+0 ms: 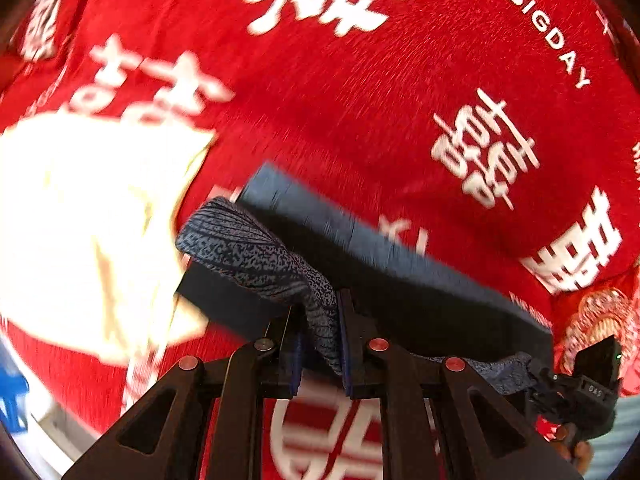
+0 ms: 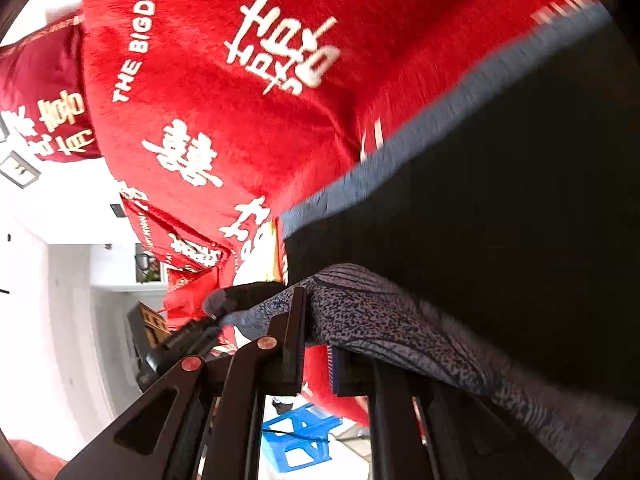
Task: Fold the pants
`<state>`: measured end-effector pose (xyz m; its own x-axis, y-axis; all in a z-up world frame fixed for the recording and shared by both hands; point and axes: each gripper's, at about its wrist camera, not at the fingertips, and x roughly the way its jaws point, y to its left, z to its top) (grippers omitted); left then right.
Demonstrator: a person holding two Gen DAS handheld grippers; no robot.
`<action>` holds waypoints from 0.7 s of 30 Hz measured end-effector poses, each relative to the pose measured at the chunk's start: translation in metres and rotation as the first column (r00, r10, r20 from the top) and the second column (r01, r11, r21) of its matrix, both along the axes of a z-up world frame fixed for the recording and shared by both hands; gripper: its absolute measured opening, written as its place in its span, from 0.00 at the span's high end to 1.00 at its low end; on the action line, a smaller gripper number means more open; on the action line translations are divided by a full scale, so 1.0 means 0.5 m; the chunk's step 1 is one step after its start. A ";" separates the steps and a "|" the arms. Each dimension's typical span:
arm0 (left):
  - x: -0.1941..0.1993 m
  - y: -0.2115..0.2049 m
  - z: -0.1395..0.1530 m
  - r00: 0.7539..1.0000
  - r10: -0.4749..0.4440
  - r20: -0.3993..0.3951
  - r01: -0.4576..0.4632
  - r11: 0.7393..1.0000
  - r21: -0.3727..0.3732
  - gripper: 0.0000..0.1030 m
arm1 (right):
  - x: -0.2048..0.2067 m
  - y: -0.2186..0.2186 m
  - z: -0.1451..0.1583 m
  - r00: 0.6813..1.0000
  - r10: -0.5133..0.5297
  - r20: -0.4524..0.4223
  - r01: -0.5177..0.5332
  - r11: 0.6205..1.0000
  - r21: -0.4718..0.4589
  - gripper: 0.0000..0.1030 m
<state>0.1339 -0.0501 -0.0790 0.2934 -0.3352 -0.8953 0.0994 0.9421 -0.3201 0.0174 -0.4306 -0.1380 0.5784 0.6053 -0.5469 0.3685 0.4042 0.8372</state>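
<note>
The dark navy pants (image 1: 404,280) hang lifted above a red blanket, their speckled grey-blue waistband (image 1: 248,240) stretched between both grippers. My left gripper (image 1: 320,314) is shut on one end of the waistband, which bunches between its pads. The right gripper (image 1: 538,372) shows at the lower right of that view, holding the band's other end. In the right wrist view, my right gripper (image 2: 318,320) is shut on the waistband (image 2: 380,320), and the dark pants (image 2: 500,200) fill the right side. The left gripper (image 2: 212,316) appears beyond, gripping the same band.
A red blanket (image 1: 360,100) with white characters covers the surface under the pants. A cream-white garment (image 1: 80,220) lies on it to the left. A blue plastic stool (image 2: 300,436) stands on the pale floor below the blanket's edge.
</note>
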 end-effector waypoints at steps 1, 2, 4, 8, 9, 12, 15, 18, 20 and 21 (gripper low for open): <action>0.023 -0.017 -0.010 1.000 -0.001 0.006 0.001 1.000 0.011 0.85 | 0.040 -0.019 -0.009 1.000 0.022 -0.013 -0.022 1.000 -0.017 0.91; 0.049 -0.038 -0.028 1.000 -0.001 0.007 0.001 1.000 0.026 0.85 | 0.067 -0.030 -0.020 0.999 0.034 -0.030 -0.035 0.999 -0.029 0.91; 0.100 -0.071 -0.078 1.000 0.003 0.007 -0.004 0.997 0.071 0.85 | 0.119 -0.053 -0.054 0.996 0.053 -0.070 -0.056 0.998 -0.039 0.91; 0.155 -0.111 -0.163 1.000 0.023 -0.017 -0.020 0.989 0.145 0.83 | 0.207 -0.087 -0.144 0.984 0.093 -0.152 -0.103 0.993 -0.057 0.88; 0.164 -0.114 -0.177 0.999 0.028 -0.025 -0.024 0.987 0.162 0.76 | 0.223 -0.091 -0.164 0.980 0.101 -0.172 -0.113 0.992 -0.064 0.87; 0.175 -0.114 -0.188 0.998 0.056 -0.029 -0.049 0.977 0.206 0.59 | 0.244 -0.102 -0.219 0.964 0.103 -0.244 -0.117 0.992 -0.044 0.87; 0.155 -0.095 -0.143 0.997 0.072 0.032 -0.078 0.966 0.248 0.28 | 0.239 -0.107 -0.210 0.961 0.109 -0.255 -0.118 0.993 -0.021 0.71; 0.127 -0.080 -0.108 0.998 0.045 0.045 -0.055 0.962 0.269 0.28 | 0.222 -0.099 -0.145 0.972 0.119 -0.203 -0.138 0.987 -0.083 0.50; 0.106 -0.084 -0.114 1.000 0.006 0.018 -0.011 0.958 0.287 0.28 | 0.213 -0.080 -0.102 0.976 0.158 -0.153 -0.176 0.978 -0.111 0.50; 0.099 -0.094 -0.124 1.000 -0.019 0.000 0.019 0.954 0.300 0.28 | 0.211 -0.068 -0.090 0.972 0.187 -0.144 -0.205 0.971 -0.121 0.51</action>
<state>0.1835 -0.0971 -0.1412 0.2920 -0.0565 -0.9547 0.1186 0.9927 -0.0225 0.1228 -0.4644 -0.1833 0.3736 0.6155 -0.6939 0.3736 0.5849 0.7200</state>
